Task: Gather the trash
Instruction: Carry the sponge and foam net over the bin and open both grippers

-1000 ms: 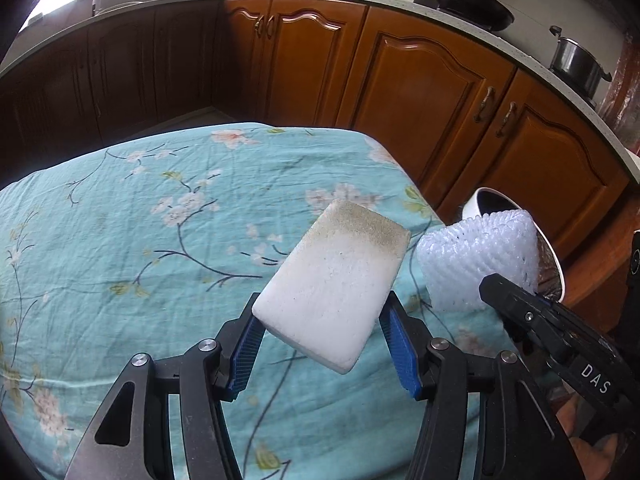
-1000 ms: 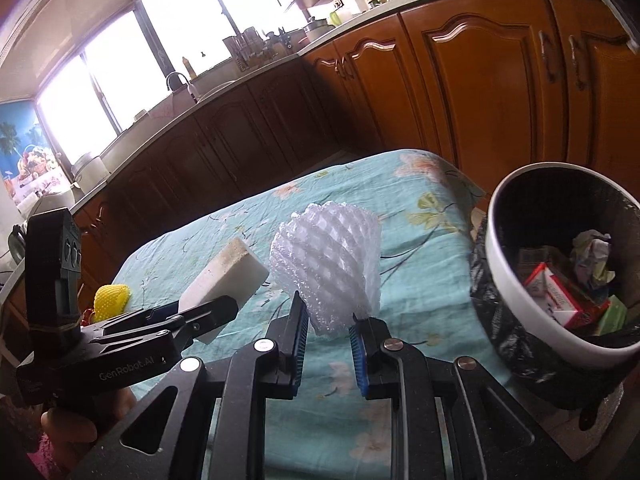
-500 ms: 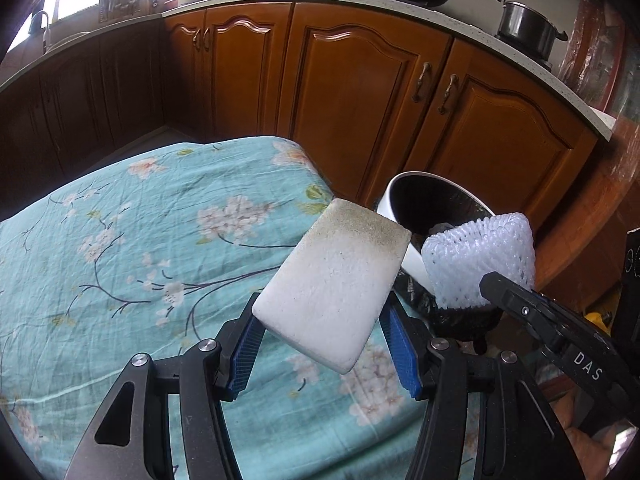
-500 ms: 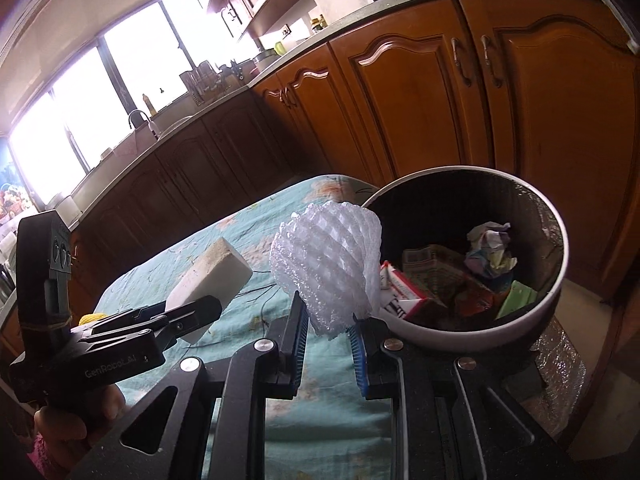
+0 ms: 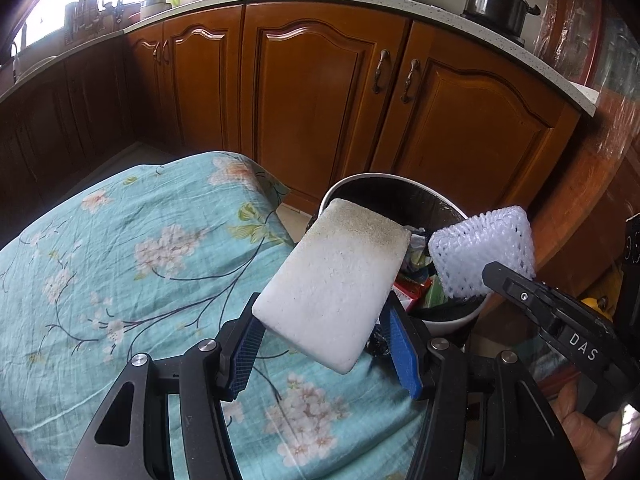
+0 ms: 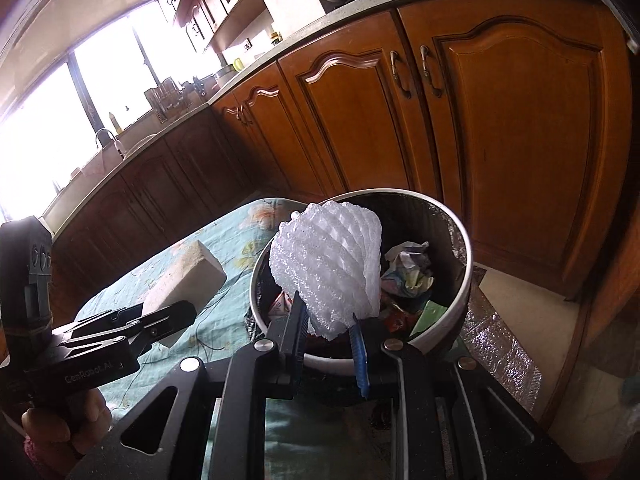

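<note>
My left gripper (image 5: pixel 324 352) is shut on a white sponge block with a dirty far end (image 5: pixel 332 284); it is held above the table's right edge, just short of the trash bin. It also shows in the right wrist view (image 6: pixel 184 280). My right gripper (image 6: pixel 328 340) is shut on a white foam fruit net (image 6: pixel 328 268), held over the near rim of the bin; the net also shows in the left wrist view (image 5: pixel 484 248). The white-rimmed trash bin (image 6: pixel 460 300) with a black liner holds crumpled paper and packaging (image 6: pixel 408 268). Its rim shows in the left wrist view (image 5: pixel 444 322).
The table has a turquoise floral cloth (image 5: pixel 120 264) and ends just left of the bin. Brown kitchen cabinets (image 5: pixel 320 92) stand behind the bin. A pot (image 5: pixel 496 0) and pan sit on the counter. Pale floor (image 6: pixel 516 300) lies to the right of the bin.
Both grippers have moved right with their loads, from over the table to the bin. The foam net now hangs over the bin's opening and the sponge is near its rim.
</note>
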